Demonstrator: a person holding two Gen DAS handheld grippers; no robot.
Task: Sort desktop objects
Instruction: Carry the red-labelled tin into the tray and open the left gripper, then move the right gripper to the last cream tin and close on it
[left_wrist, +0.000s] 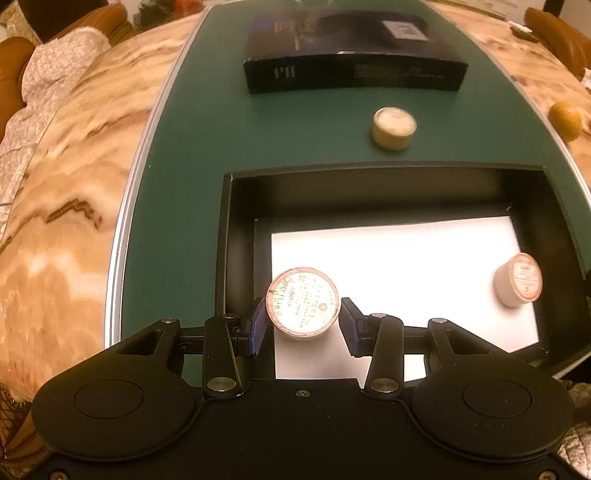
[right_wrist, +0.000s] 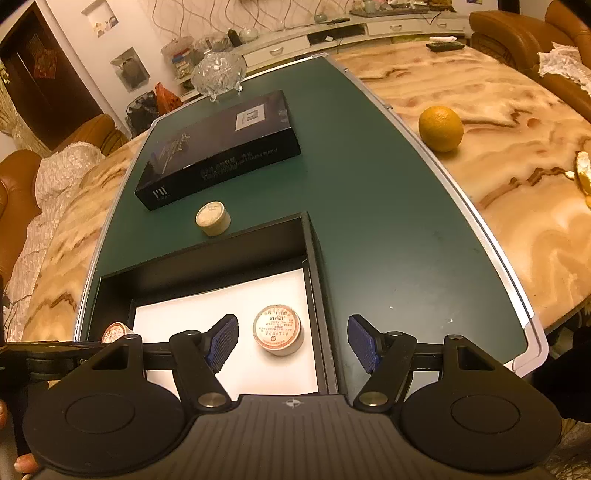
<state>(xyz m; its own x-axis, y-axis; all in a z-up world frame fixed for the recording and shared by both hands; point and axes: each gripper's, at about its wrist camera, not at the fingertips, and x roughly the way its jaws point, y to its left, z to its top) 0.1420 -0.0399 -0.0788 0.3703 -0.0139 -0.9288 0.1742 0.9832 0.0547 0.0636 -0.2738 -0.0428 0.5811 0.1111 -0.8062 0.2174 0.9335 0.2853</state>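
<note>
On the marble-patterned table (right_wrist: 517, 206) lies a dark green mat (left_wrist: 192, 177), and the open black box (left_wrist: 236, 229) sits on the mat's near part, its floor covered by a white sheet (left_wrist: 388, 266).

At the left of the left wrist view, a cushioned seat with a pale lacy cover (left_wrist: 48, 77) shows beyond the table edge. Farther right, the left gripper (left_wrist: 303, 321) hangs over the box's left part, its blue-padded jaws closed against the sides of a small round tin with a printed red-rimmed lid (left_wrist: 303, 301); the tin is tilted so that the lid faces the camera. Whether the tin's base touches the white sheet cannot be told. Beyond the box, a cream round tin (left_wrist: 393, 127) stands on the mat, and behind it lies a closed black box (left_wrist: 354, 55). At the right end of the open box's floor, a second red-lidded tin (left_wrist: 519, 280) rests on the white sheet. An orange (left_wrist: 565, 120) sits on the marble just off the mat's right edge.

From the right wrist view, the right gripper (right_wrist: 291, 343) hovers above the open box's right wall with its jaws standing apart and nothing between the pads; the second tin lies below them on the sheet. A glass bowl (right_wrist: 219, 74) stands at the mat's far end.
</note>
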